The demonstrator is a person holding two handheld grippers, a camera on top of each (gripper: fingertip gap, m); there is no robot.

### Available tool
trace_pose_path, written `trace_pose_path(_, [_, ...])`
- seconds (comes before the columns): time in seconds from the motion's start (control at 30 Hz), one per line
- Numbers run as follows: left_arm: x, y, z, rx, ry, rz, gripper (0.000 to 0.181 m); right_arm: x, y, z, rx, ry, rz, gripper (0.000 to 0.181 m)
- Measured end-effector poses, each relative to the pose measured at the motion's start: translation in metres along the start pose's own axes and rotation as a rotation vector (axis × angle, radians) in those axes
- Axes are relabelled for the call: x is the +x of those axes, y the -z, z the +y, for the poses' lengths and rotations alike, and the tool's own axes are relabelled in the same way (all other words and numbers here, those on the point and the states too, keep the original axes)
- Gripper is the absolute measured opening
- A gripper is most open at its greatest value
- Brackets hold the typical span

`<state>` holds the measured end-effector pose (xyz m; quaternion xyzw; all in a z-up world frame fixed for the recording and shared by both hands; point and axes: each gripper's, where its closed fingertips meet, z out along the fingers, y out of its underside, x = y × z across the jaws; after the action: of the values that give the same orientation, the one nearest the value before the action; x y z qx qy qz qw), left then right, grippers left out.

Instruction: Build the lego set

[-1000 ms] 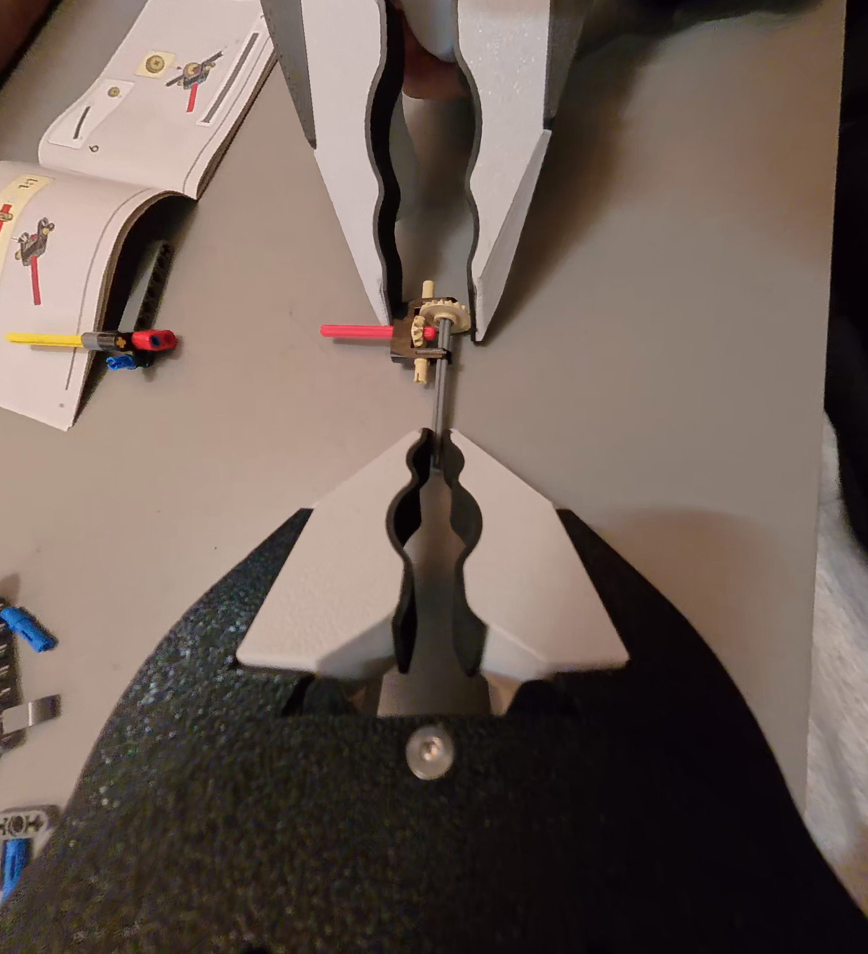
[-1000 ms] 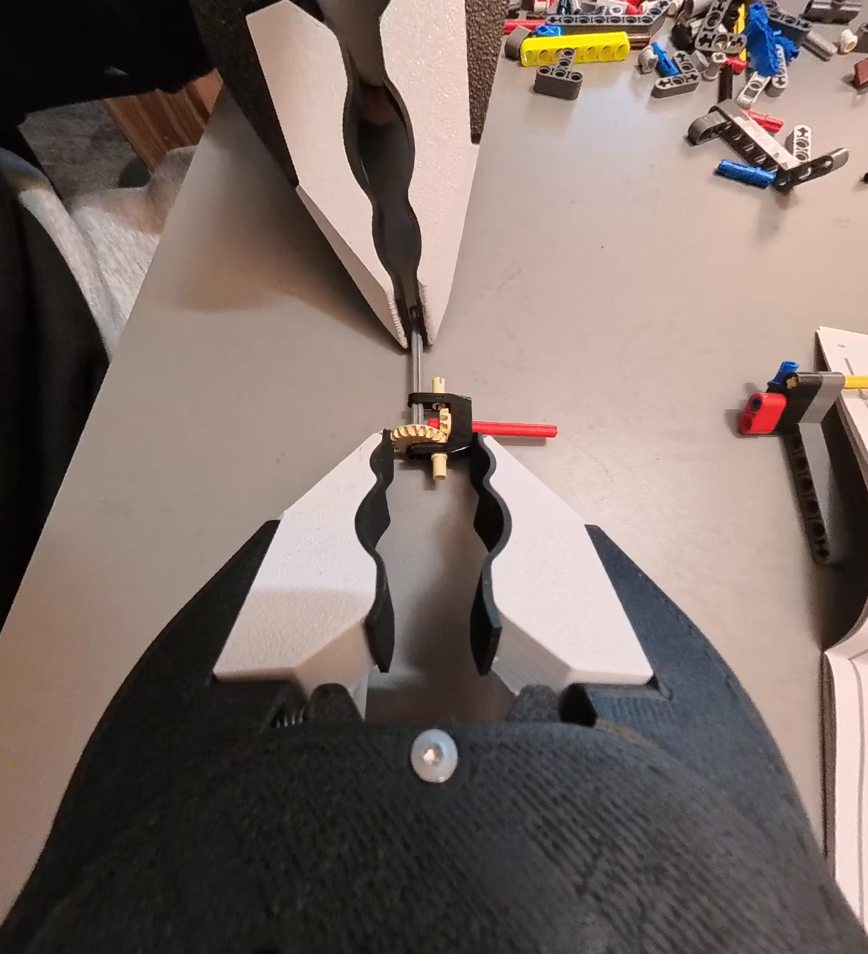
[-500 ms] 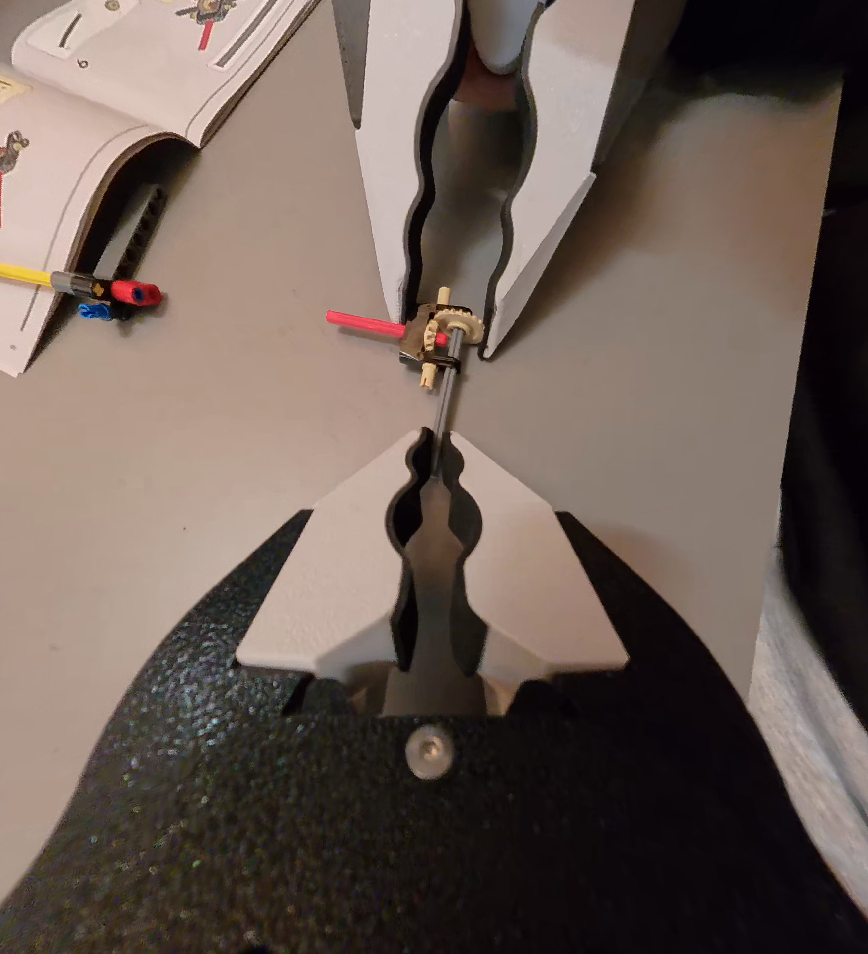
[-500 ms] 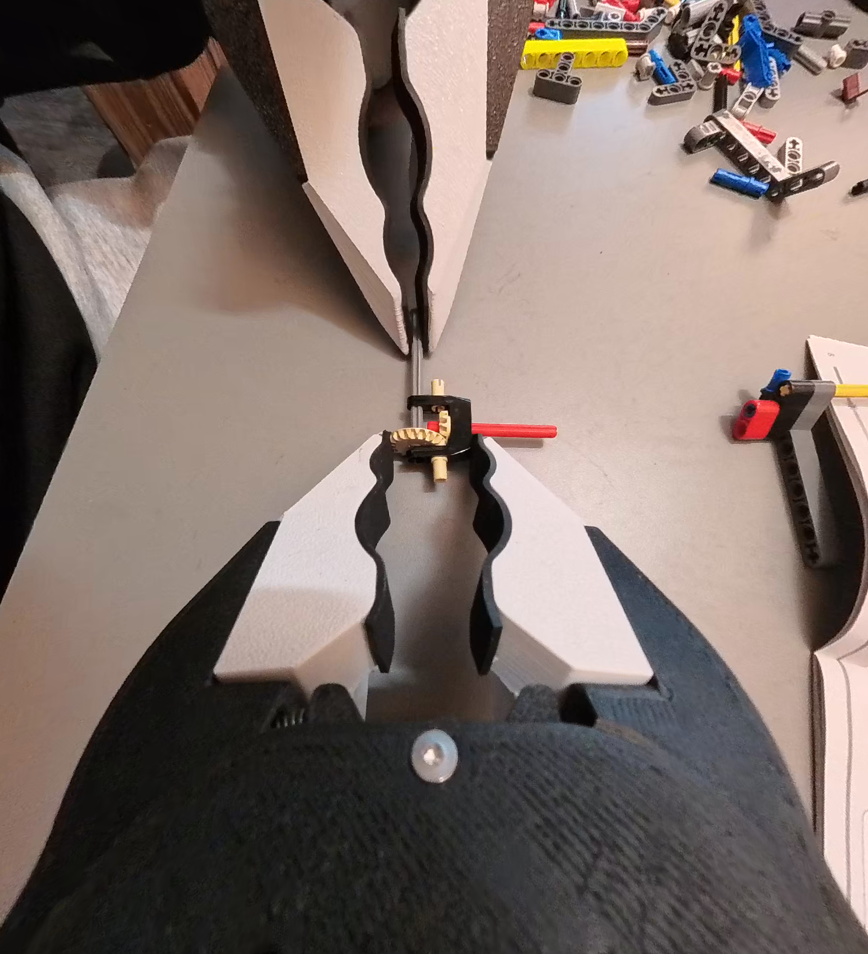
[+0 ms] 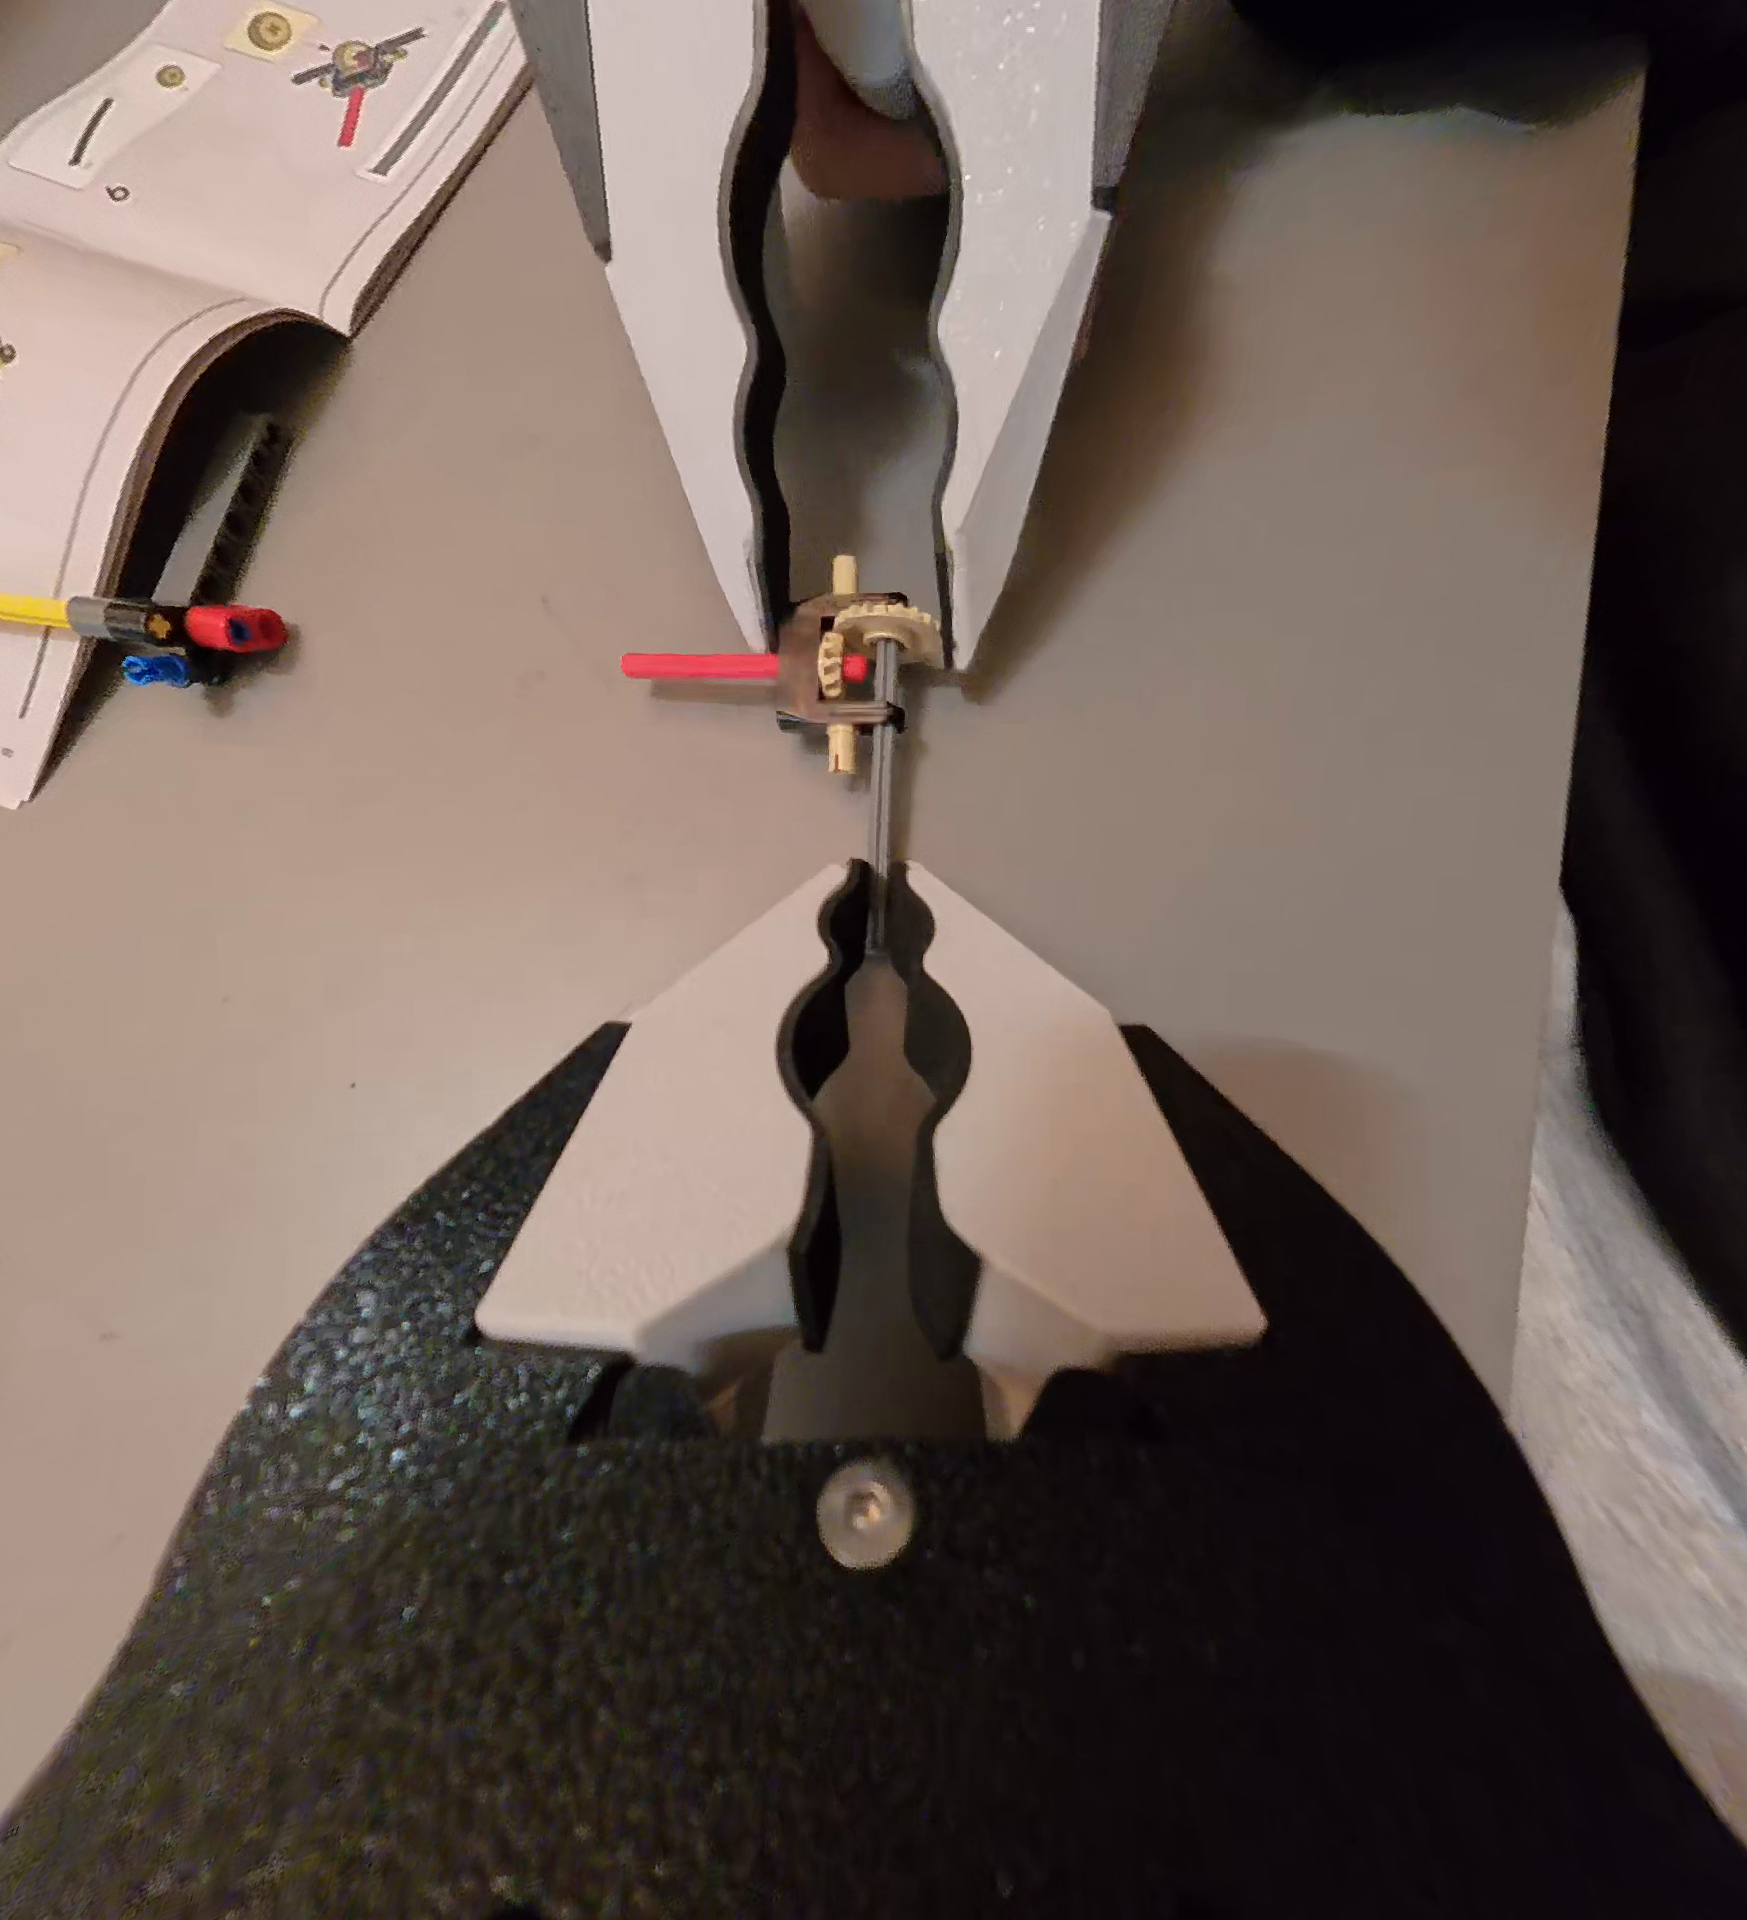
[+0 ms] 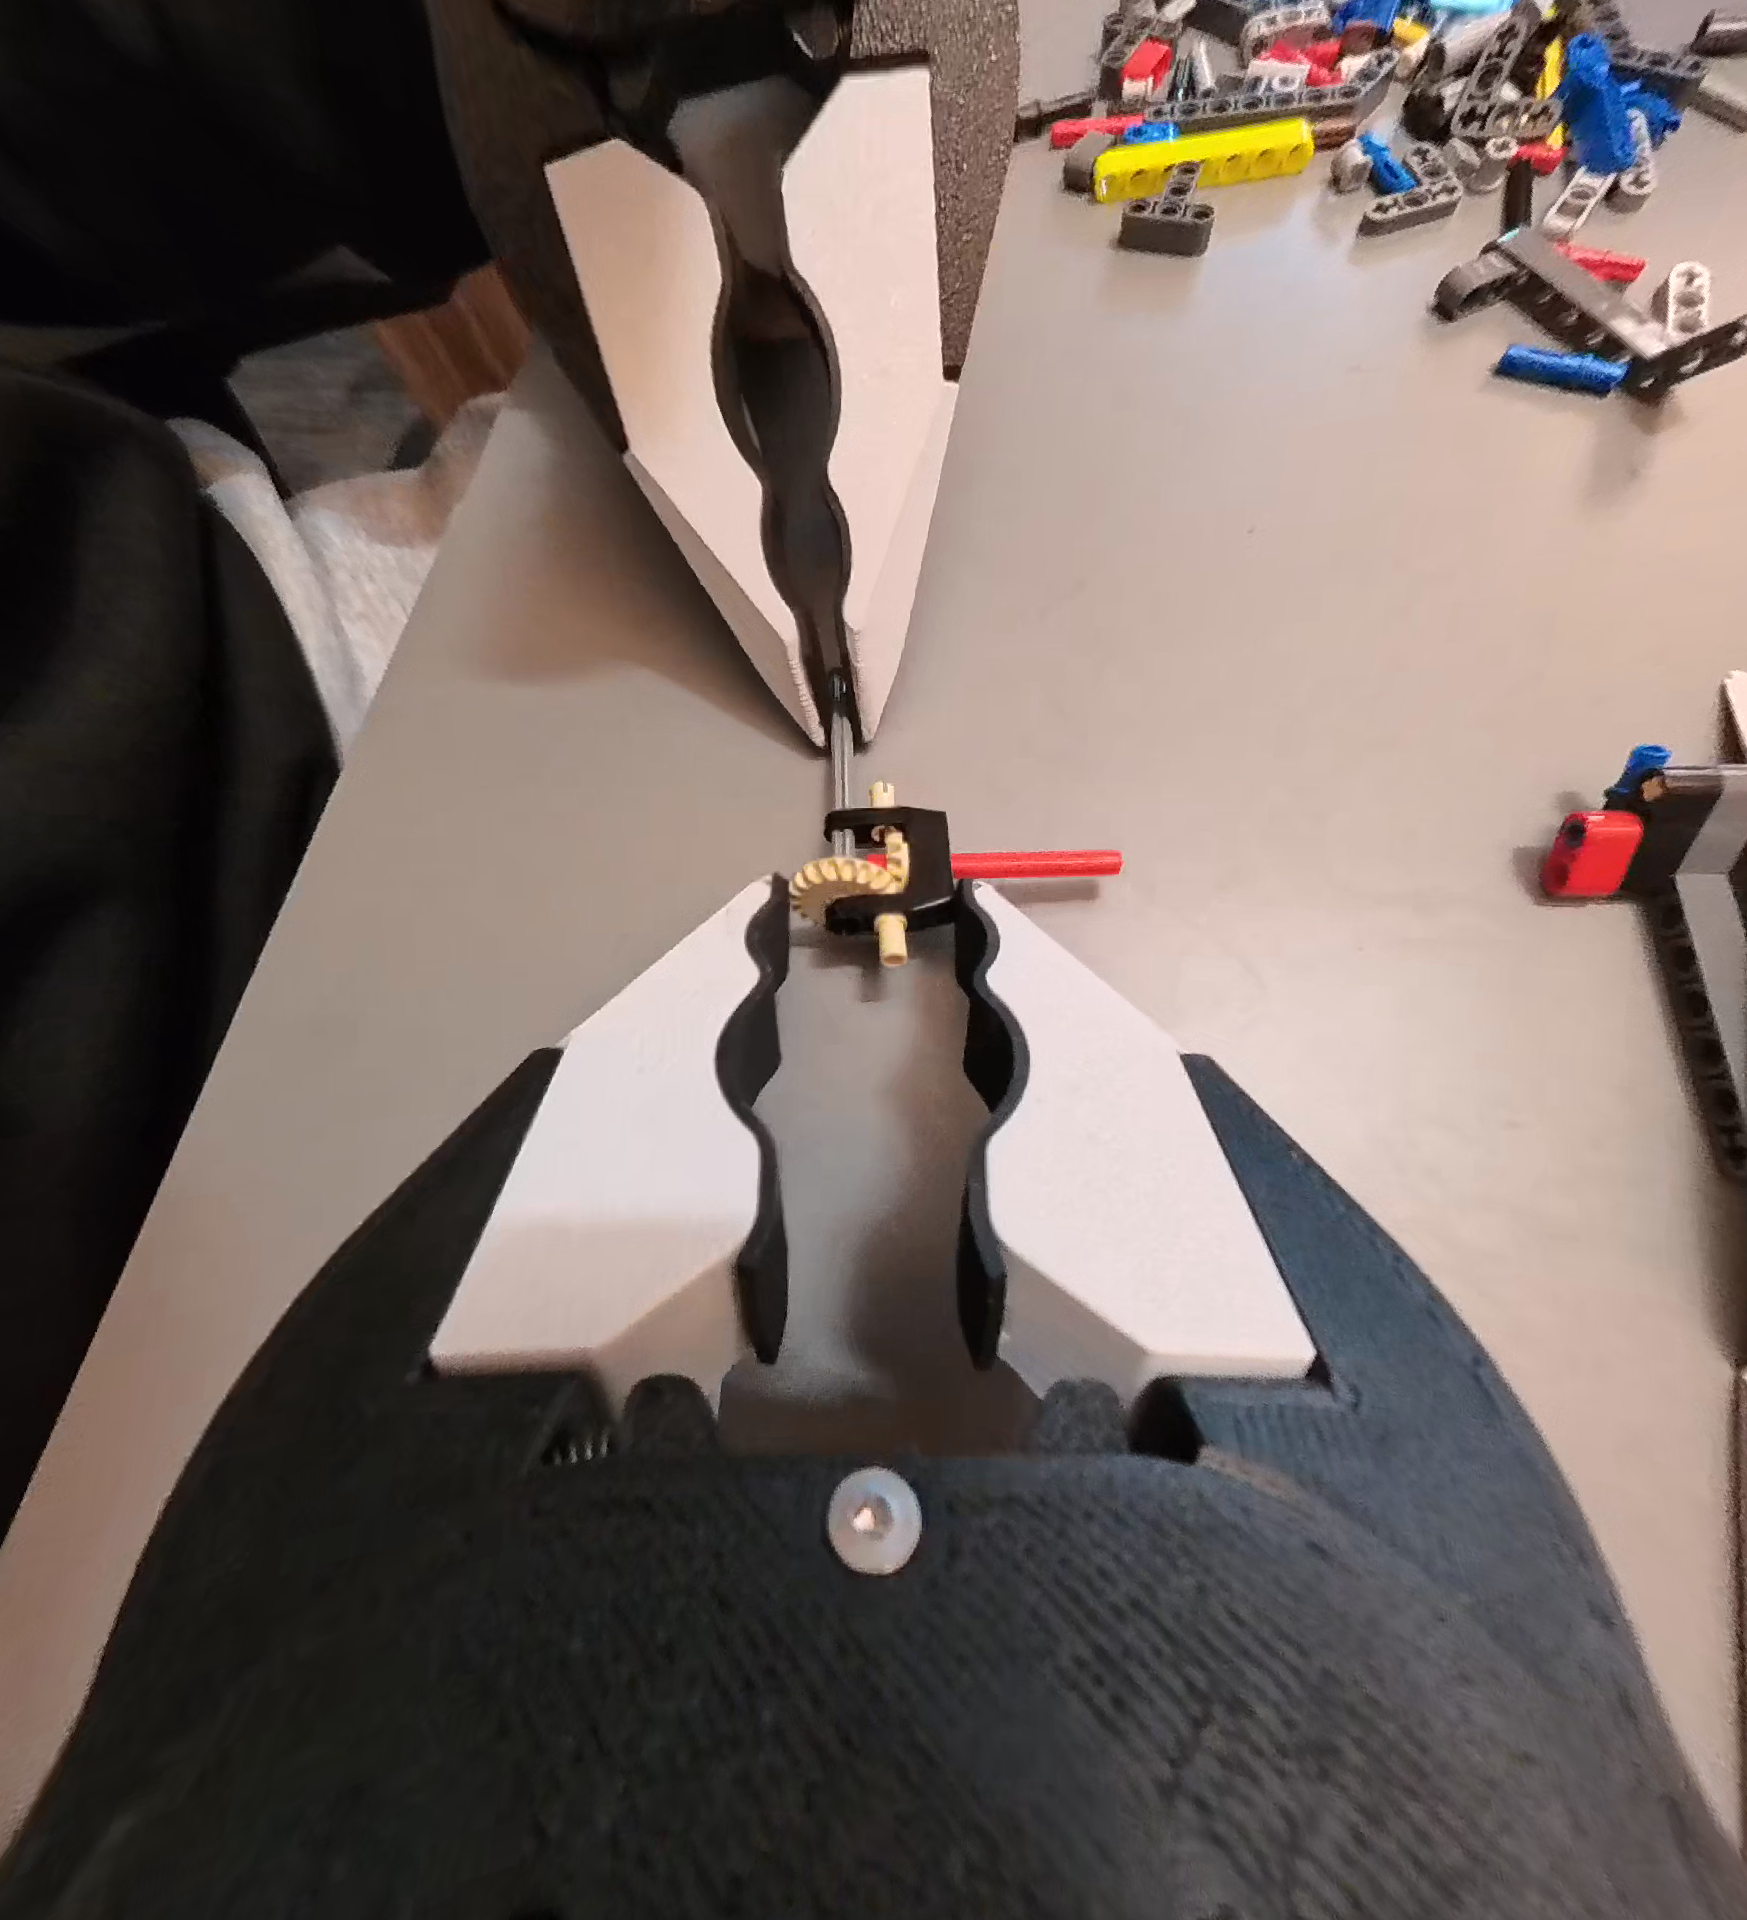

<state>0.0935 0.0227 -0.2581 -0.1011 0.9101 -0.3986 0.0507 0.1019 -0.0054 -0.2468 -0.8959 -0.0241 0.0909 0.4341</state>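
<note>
A small lego assembly (image 5: 853, 665) is being held just above the grey table (image 5: 433, 935), near its edge, between the two facing grippers. It is being seen as a black bracket carrying two meshed tan toothed gears (image 6: 827, 888), a tan pin (image 5: 841, 753) running through it, a red rod (image 5: 697, 666) sticking out sideways, and a thin dark grey rod (image 5: 884, 800) running lengthwise.

The left hand-held gripper (image 5: 877, 883) is being kept clenched on the free end of the dark grey rod; its fingers are nearly meeting at the tips. The right hand-held gripper (image 6: 874, 899) is being held partly closed, grasping the lego assembly at the bracket and large gear.

Gripper fingers are being shown as pale matte wedges with wavy black inner edges, mounted on rough black speckled bodies with a metal screw at centre.

An open instruction booklet (image 5: 69, 343), with curled pages, is lying on the table. A second sub-assembly (image 5: 162, 629) (yellow rod, grey and black block, red and blue pieces) is resting against the booklet edge, beside a black toothed strip (image 6: 1695, 1018).

A loose pile of parts (image 6: 1420, 135) is lying on the far side of the table, not in any container: yellow, grey, black beams with holes, blue and red pins.
</note>
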Motion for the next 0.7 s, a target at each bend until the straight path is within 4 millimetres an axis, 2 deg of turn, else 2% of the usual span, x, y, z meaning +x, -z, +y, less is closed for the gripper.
trace_pose_path(0.5, [-0.0022,0.0013,0.0012,0.006,-0.144,0.083,0.002,0.0035,-0.0036,0.0021,-0.027,-0.015,0.003,0.036])
trace_pose_path(0.67, [-0.006,0.0028,0.0025,0.01,-0.181,0.084,0.002,0.0052,-0.0054,0.0005,-0.026,-0.023,0.014,0.035])
trace_pose_path(0.7, [-0.0069,0.003,0.0027,0.01,-0.183,0.08,0.002,0.0041,-0.0059,0.0009,-0.029,-0.014,0.013,0.03])
